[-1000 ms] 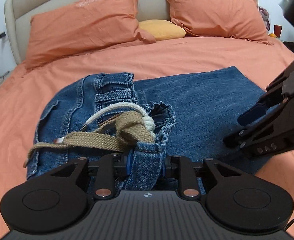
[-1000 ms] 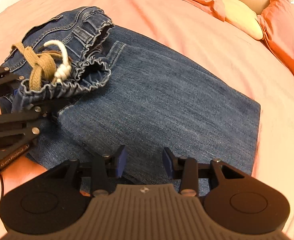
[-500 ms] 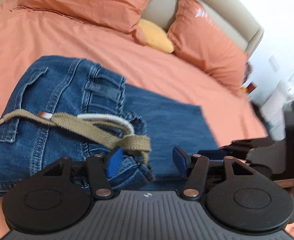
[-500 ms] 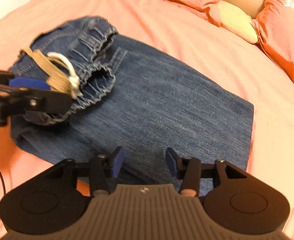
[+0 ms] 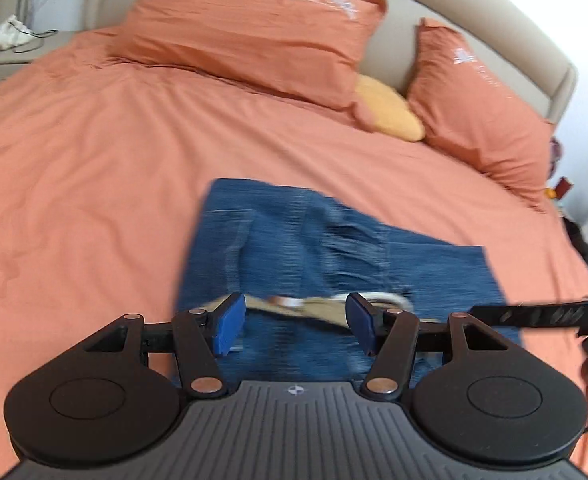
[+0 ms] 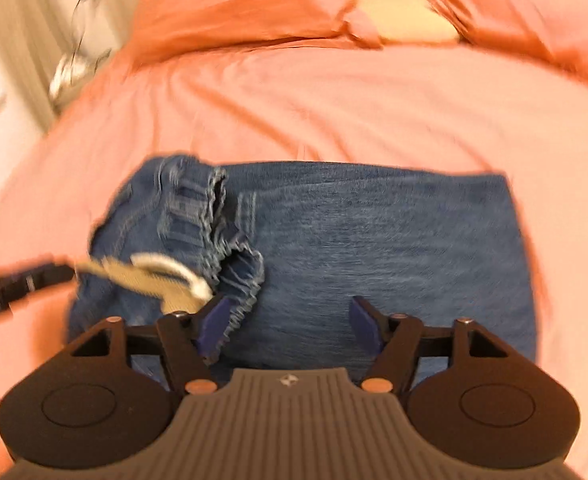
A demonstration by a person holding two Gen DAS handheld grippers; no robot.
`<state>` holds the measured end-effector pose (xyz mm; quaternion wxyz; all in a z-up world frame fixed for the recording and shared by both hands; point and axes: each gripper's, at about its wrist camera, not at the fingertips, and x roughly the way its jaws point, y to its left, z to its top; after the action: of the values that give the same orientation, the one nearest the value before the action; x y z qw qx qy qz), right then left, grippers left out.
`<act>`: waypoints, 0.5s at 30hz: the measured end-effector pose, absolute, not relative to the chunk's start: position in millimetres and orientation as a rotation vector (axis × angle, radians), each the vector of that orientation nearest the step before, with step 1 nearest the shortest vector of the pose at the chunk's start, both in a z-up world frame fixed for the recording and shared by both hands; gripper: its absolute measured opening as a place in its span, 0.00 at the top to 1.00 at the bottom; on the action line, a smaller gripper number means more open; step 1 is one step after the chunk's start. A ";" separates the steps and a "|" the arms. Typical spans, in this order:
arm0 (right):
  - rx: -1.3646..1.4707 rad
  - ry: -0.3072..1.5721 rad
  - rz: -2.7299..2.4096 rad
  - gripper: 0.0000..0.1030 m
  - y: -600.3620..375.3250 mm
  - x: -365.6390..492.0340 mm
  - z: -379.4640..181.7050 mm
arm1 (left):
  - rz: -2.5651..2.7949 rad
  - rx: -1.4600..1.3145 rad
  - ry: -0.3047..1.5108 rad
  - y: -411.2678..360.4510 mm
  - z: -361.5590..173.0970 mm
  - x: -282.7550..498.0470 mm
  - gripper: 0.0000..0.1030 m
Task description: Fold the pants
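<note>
The blue denim pants (image 5: 325,248) lie folded in a compact rectangle on the orange bed, also in the right wrist view (image 6: 373,248). The waistband with a tan belt (image 5: 313,308) and white cord (image 6: 170,268) lies on top at the near-left side. My left gripper (image 5: 294,324) is open and empty, just above the near edge of the pants. My right gripper (image 6: 290,324) is open and empty over the near edge too. Each gripper's fingers show at the other view's edge. Both views are motion-blurred.
Orange bedsheet (image 5: 94,184) all around the pants. Two orange pillows (image 5: 254,28) and a yellow cushion (image 5: 385,110) lie against the beige headboard (image 5: 505,28). A bedside table with cables (image 5: 10,40) stands at the far left.
My left gripper let go of the waistband, opened wide and pulled back. The waistband now lies on the folded pants. My right gripper opened wider and both cameras swung.
</note>
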<state>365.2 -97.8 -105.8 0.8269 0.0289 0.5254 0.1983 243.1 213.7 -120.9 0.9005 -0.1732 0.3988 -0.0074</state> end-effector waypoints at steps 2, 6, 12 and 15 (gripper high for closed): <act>0.159 1.136 0.402 0.31 -101.3 371.3 -110.5 | 0.000 -0.358 0.837 223.9 -126.5 240.1 0.34; 0.314 1.182 0.389 0.28 -97.4 382.2 -125.3 | 0.016 -0.324 0.859 233.4 -138.1 237.9 0.35; 0.243 1.160 0.489 0.48 -51.2 387.7 -121.3 | 0.010 -0.290 0.873 242.1 -153.1 239.6 0.36; 0.228 1.170 0.521 0.50 -33.9 391.6 -125.3 | -0.015 -0.262 0.889 241.0 -157.7 241.6 0.36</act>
<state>391.6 -33.9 -125.3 0.7957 0.1063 0.5447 0.2426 241.6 241.0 -157.8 0.8945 -0.1262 0.4288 -0.0072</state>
